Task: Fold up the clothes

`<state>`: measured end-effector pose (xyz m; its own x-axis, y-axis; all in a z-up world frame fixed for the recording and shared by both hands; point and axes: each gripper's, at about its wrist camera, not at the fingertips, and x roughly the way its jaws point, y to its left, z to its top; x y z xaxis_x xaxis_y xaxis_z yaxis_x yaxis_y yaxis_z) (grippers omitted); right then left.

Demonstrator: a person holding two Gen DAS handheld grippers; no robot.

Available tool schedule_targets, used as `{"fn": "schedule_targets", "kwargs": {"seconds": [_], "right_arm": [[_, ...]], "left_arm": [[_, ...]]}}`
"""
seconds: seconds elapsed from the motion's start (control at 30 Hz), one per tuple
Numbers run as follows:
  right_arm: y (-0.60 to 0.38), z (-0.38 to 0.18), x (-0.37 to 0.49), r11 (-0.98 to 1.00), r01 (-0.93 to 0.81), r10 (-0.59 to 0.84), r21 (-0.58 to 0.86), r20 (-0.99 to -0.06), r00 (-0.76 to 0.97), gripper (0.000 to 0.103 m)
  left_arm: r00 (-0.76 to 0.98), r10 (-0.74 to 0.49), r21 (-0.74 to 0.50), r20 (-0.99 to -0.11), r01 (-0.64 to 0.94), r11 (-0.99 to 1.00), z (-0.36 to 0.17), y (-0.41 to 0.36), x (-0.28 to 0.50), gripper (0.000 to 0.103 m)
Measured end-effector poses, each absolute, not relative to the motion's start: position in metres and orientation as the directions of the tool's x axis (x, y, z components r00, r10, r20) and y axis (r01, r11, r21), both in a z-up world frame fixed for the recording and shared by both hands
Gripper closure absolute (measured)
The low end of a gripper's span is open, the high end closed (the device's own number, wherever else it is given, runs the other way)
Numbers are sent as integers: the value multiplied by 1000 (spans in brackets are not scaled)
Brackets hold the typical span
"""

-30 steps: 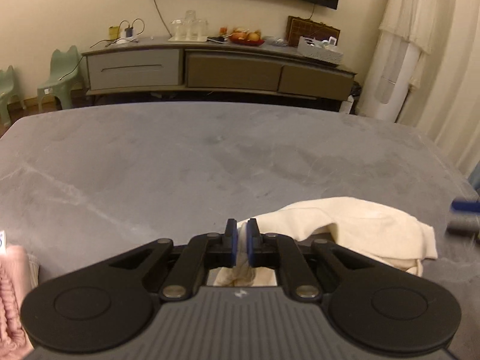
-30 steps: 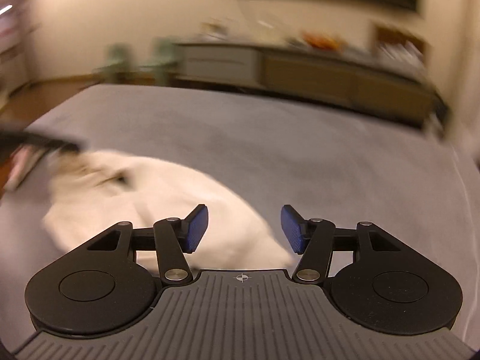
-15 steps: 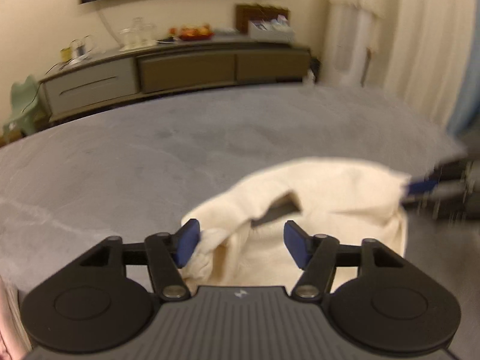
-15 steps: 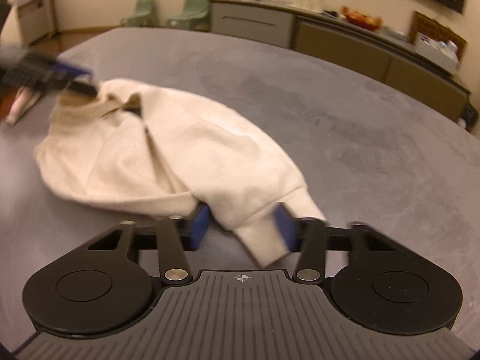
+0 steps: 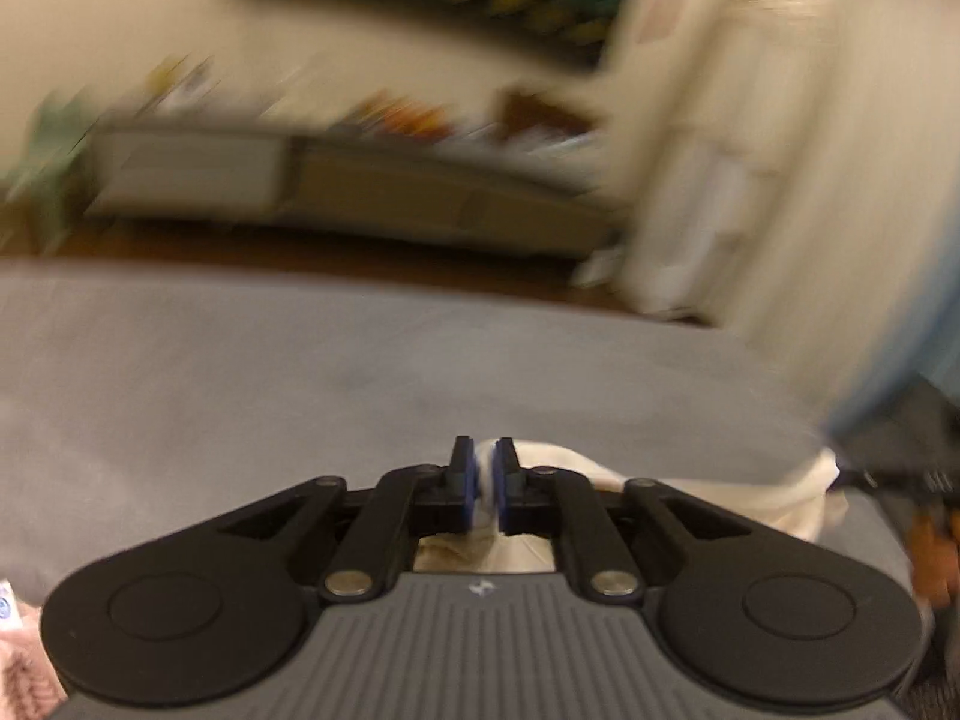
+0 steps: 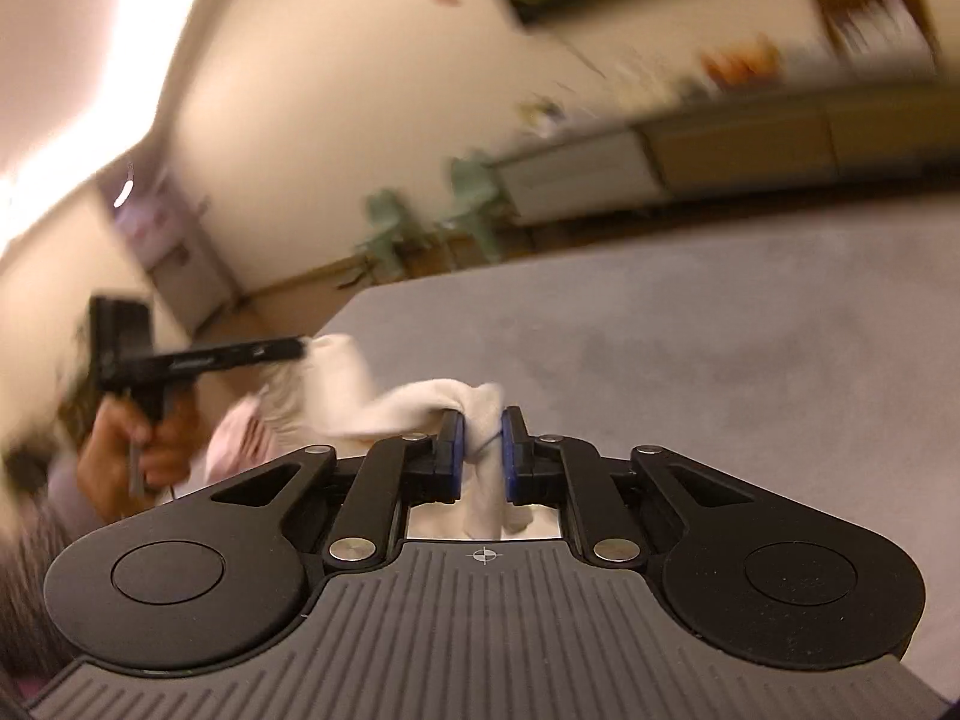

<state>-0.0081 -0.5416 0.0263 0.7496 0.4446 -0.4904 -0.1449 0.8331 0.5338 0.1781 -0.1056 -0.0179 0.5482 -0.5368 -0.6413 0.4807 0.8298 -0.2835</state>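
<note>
A cream sweater (image 5: 750, 492) hangs stretched between my two grippers above the grey table (image 5: 300, 372). My left gripper (image 5: 485, 474) is shut on one end of it; cream cloth shows between its blue pads. My right gripper (image 6: 480, 444) is shut on a bunched part of the sweater (image 6: 420, 402). In the right wrist view the left gripper (image 6: 198, 357) appears at the left, held in a hand, with cloth at its tip. Both views are blurred by motion.
A pink knitted garment (image 5: 24, 666) lies at the table's near left corner and shows in the right wrist view (image 6: 240, 438). A long sideboard (image 5: 336, 180) stands against the far wall, with green chairs (image 6: 432, 222) beside it and white curtains (image 5: 750, 150) to the right.
Both grippers were open around parts of the sweater half a second ago. Both have shut on it and lifted it off the table, swinging upward.
</note>
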Motion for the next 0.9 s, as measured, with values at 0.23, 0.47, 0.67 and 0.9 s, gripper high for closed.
{"fn": "schedule_targets", "kwargs": {"seconds": [0.23,0.47,0.67,0.9], "right_arm": [[-529,-26,31,930,154,129,334,-689,713,52],[-401,-21,-13,889,-440,395,124,-693,602,39],[-361,-50,-12,871,-486,289,-73,-724,627,51],[-366,2,-86,862,-427,162,-275,-649,744,103]], "left_arm": [[552,-403,-284,-730,291,914,-63,-94,218,80],[519,-428,-148,-740,495,856,-52,-89,171,72],[470,-381,-86,-796,536,840,-86,-99,150,69],[484,-317,35,-815,588,808,-100,-102,132,67]]}}
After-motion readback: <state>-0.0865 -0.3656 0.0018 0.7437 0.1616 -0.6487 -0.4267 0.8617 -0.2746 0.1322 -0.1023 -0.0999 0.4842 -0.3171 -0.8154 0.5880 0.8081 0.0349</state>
